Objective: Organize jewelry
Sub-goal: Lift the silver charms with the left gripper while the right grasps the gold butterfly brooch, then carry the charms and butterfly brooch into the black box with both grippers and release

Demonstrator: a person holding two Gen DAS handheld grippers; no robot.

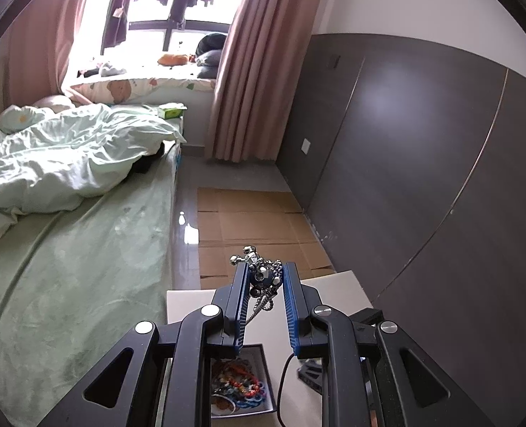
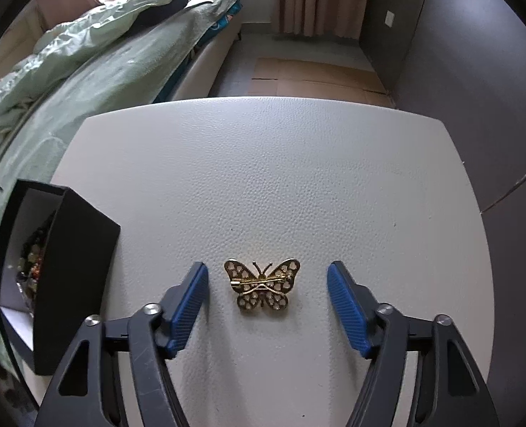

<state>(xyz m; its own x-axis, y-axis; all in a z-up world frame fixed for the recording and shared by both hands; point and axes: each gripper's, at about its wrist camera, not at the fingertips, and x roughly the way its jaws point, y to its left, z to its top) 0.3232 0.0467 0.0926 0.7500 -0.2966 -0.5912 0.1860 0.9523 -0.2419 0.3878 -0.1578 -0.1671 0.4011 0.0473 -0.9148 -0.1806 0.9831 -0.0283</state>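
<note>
In the left wrist view my left gripper (image 1: 263, 273) is shut on a bunched silver bead-and-chain piece (image 1: 264, 275), whose chain hangs down between the blue pads. It is held in the air above the white table (image 1: 184, 306). Below it stands a black jewelry box (image 1: 243, 388) with colourful beads inside. In the right wrist view a gold butterfly brooch (image 2: 262, 284) lies pin side up on the white table (image 2: 263, 178). My right gripper (image 2: 266, 277) straddles it, open, with clear gaps on both sides of the brooch. The black jewelry box (image 2: 67, 277) stands at the table's left edge.
A bed with a pale green duvet (image 1: 60, 163) runs along the left of the table. Flattened cardboard (image 1: 248, 220) lies on the floor beyond the table. A dark panelled wall (image 1: 423, 163) is on the right, and pink curtains (image 1: 248, 71) hang at the far window.
</note>
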